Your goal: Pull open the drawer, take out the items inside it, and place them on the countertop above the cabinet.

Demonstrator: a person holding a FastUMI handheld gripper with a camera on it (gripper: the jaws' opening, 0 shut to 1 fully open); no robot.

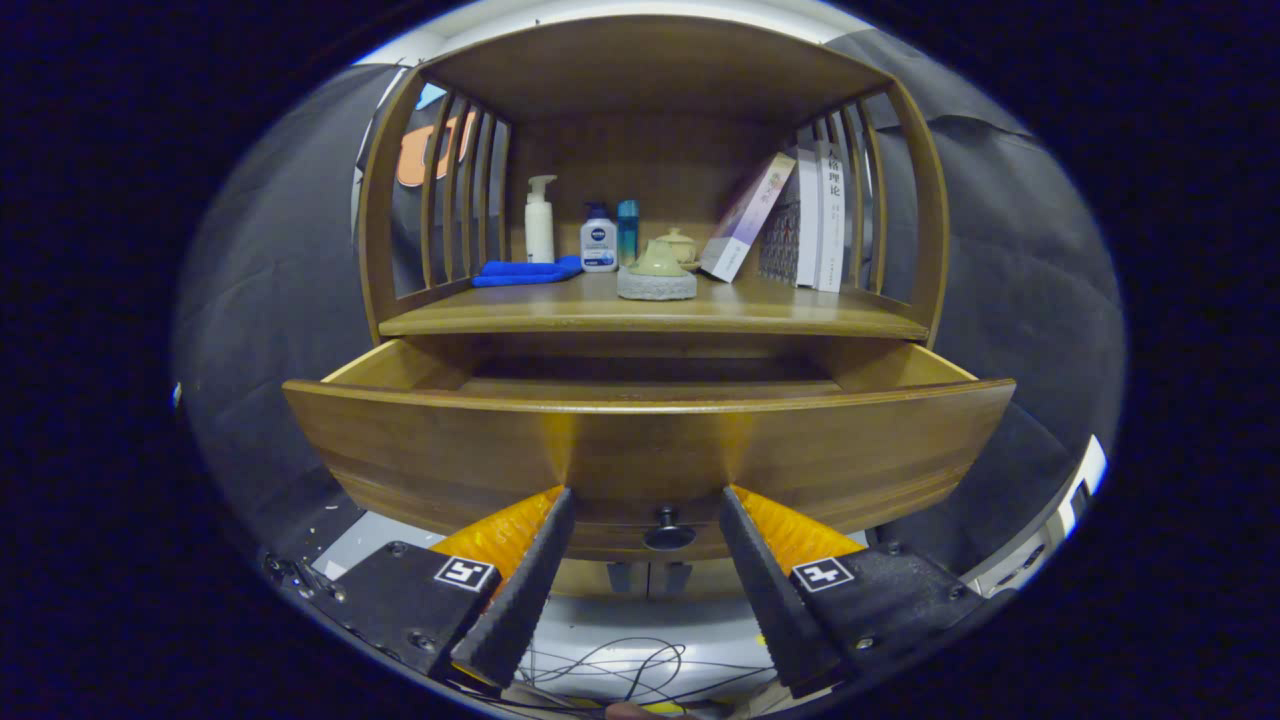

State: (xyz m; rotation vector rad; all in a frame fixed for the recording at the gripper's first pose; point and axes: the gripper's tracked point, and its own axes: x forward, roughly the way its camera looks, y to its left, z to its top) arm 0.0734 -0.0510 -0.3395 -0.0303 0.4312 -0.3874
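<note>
The wooden drawer [650, 440] stands pulled out toward me, its curved front panel just ahead of my fingers. Its small dark knob [668, 530] sits between the fingertips, clear of both. My gripper [645, 495] is open, with a wide gap between the fingers and nothing held. The drawer's inside is mostly hidden behind the front panel; I can make out only a strip of its wooden floor and side walls, and no items there. Above it runs the countertop [780, 305] of the cabinet.
On the countertop stand a white pump bottle [540, 220], a blue cloth [525, 270], a small white-and-blue bottle [599, 240], a teal bottle [627, 230], a teapot on a round base [657, 272] and leaning books [790, 215]. Cables [620, 665] lie on the floor below.
</note>
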